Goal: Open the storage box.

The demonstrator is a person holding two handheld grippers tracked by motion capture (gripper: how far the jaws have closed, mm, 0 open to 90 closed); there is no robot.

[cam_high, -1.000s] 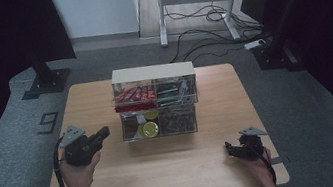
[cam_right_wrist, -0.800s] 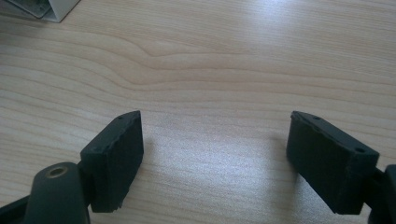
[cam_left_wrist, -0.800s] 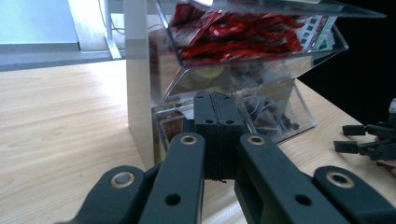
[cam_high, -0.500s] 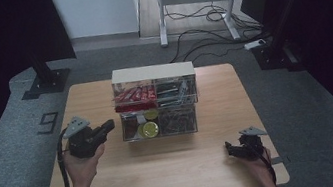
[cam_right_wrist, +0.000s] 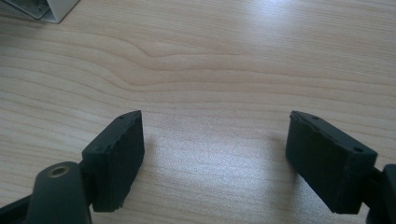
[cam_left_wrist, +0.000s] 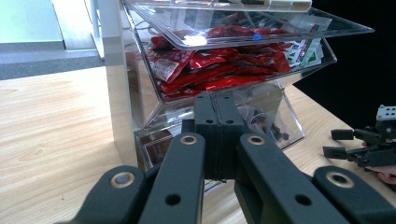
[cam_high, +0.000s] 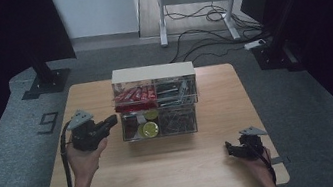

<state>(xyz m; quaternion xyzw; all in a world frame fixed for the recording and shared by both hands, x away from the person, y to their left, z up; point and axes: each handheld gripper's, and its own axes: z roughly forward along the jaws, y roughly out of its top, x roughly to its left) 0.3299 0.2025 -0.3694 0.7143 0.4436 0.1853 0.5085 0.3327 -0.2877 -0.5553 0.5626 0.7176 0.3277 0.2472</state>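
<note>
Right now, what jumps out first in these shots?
The clear tiered bin mid-table, its upper tray packed with red packets. The left tool, jaws shut, points at the bin's left side. The right tool sits open near the table's front right corner, nothing between its jaws.

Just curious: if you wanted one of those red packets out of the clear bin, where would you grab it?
Judging by the pile, take a top red packet by its flat end, coming from the bin's open, forward-tilted front. The clear wall blocks the sides.
</note>
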